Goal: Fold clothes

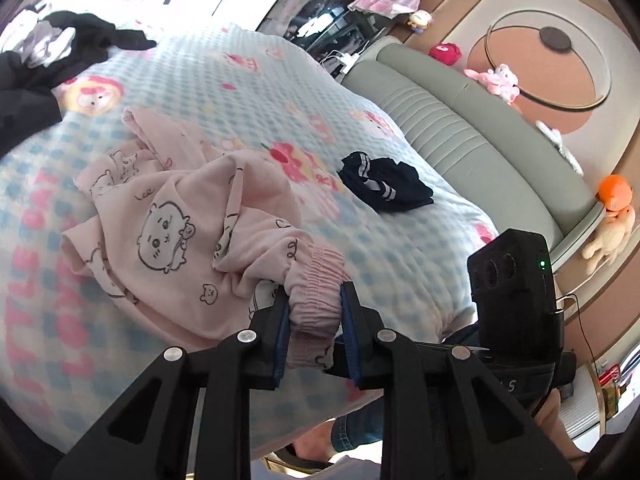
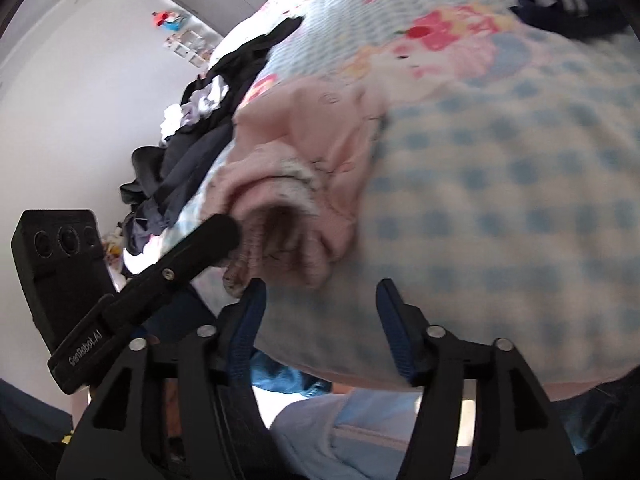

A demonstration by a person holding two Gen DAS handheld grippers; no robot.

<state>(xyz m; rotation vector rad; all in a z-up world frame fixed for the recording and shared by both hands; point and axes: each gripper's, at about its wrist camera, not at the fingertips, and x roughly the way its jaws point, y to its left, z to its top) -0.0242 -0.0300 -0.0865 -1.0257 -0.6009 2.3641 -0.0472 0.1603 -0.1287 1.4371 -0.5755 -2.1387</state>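
Pyjama trousers caught at the waistband near the bed's edge

Left wrist view: the left gripper (image 1: 314, 306) is clamped on the ribbed elastic waistband of the pink trousers (image 1: 188, 216), both blue pads pressing into the bunched cloth. The trousers are soft fleece printed with little cartoon animals, lying crumpled on the blanket (image 1: 248, 92) close to the near edge of the bed. The blanket is plush, checked in pale blue and white with pink cartoon patches. Past the trousers a wide stretch of it lies bare, up to a small dark garment with white stripes (image 1: 384, 186) near the padded grey headboard (image 1: 460, 128). A heap of black and white clothes (image 1: 52, 48) sits at the far corner. Soft toys (image 1: 500, 80) line the ledge behind the headboard.

Right wrist view: the right gripper (image 2: 320, 316) stands open, nothing between its fingers, just over the blanket's near edge. The open mouth of the waistband gapes just ahead of it, showing the darker inside, hidden from the other camera. The other gripper's black finger (image 2: 208, 240) sits at that opening's left side. Much is blurred here.
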